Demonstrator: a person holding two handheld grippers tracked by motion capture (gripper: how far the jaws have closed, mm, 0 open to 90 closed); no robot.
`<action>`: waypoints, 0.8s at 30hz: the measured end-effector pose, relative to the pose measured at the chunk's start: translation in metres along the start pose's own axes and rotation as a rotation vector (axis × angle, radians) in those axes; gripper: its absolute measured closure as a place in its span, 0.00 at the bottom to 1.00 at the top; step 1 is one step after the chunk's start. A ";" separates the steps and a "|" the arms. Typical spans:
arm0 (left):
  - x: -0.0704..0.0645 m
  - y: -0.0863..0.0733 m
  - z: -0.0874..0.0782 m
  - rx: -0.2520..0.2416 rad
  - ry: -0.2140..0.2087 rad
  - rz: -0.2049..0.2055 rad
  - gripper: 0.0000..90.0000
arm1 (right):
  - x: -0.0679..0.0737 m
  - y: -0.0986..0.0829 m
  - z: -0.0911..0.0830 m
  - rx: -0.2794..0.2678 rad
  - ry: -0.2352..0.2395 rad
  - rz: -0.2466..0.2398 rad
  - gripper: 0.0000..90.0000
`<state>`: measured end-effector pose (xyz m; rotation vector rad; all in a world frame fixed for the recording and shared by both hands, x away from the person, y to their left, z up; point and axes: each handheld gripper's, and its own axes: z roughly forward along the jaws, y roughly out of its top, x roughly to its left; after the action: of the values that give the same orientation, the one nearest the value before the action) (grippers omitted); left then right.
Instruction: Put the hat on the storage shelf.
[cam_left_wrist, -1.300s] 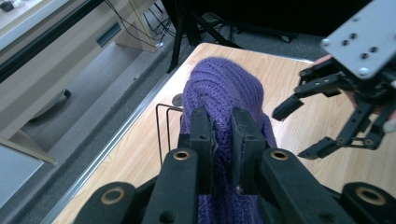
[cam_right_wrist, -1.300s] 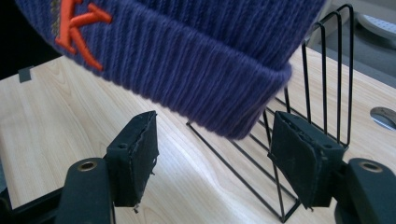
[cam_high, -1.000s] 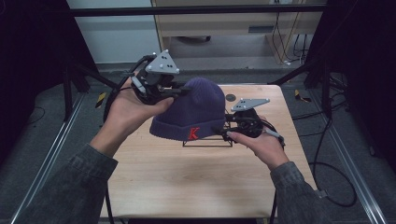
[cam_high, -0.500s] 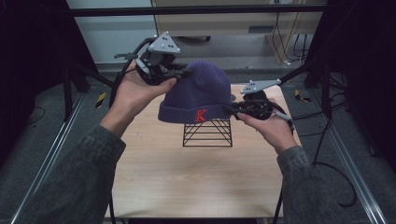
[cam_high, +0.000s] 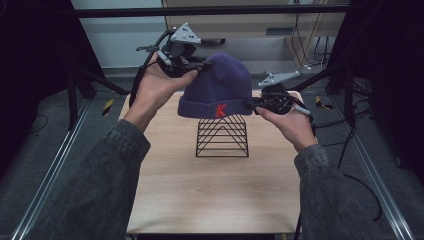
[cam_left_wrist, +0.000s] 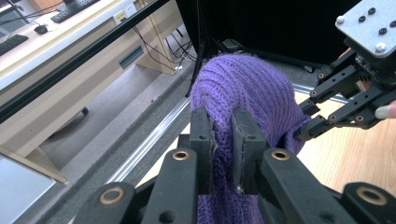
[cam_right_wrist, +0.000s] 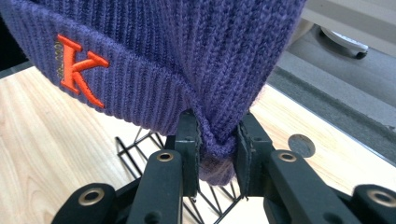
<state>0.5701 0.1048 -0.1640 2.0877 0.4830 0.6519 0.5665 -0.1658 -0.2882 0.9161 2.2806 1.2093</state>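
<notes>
A purple knitted beanie (cam_high: 218, 85) with a red K on its cuff hangs in the air just above a black wire stand (cam_high: 222, 136) on the wooden table (cam_high: 210, 195). My left gripper (cam_high: 199, 64) is shut on the beanie's crown (cam_left_wrist: 243, 88) at the upper left. My right gripper (cam_high: 251, 104) is shut on the cuff's right edge (cam_right_wrist: 215, 144). In the left gripper view the right gripper (cam_left_wrist: 310, 128) shows at the far side of the hat. The stand (cam_right_wrist: 140, 144) sits below the cuff in the right gripper view.
A dark round mark (cam_right_wrist: 301, 145) lies on the table near its far right edge. Black frame poles (cam_high: 210, 10) and a metal rail (cam_high: 45, 175) border the table. Cables trail on the floor at the right (cam_high: 360, 130).
Both grippers have lifted the beanie up and off the wire stand, which was covered a second ago and now stands bare below the hat.
</notes>
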 end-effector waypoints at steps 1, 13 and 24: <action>0.001 0.000 0.001 0.002 -0.001 0.000 0.89 | -0.002 0.000 0.000 0.002 -0.006 0.002 0.82; 0.005 0.001 0.021 -0.013 0.015 -0.034 0.89 | -0.013 -0.005 0.004 -0.004 -0.054 0.030 0.82; 0.001 -0.012 0.039 0.017 0.009 -0.032 0.88 | -0.014 -0.021 0.008 0.031 -0.050 0.039 0.81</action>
<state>0.5935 0.0871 -0.1923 2.0896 0.5278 0.6414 0.5739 -0.1797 -0.3093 0.9959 2.2573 1.1570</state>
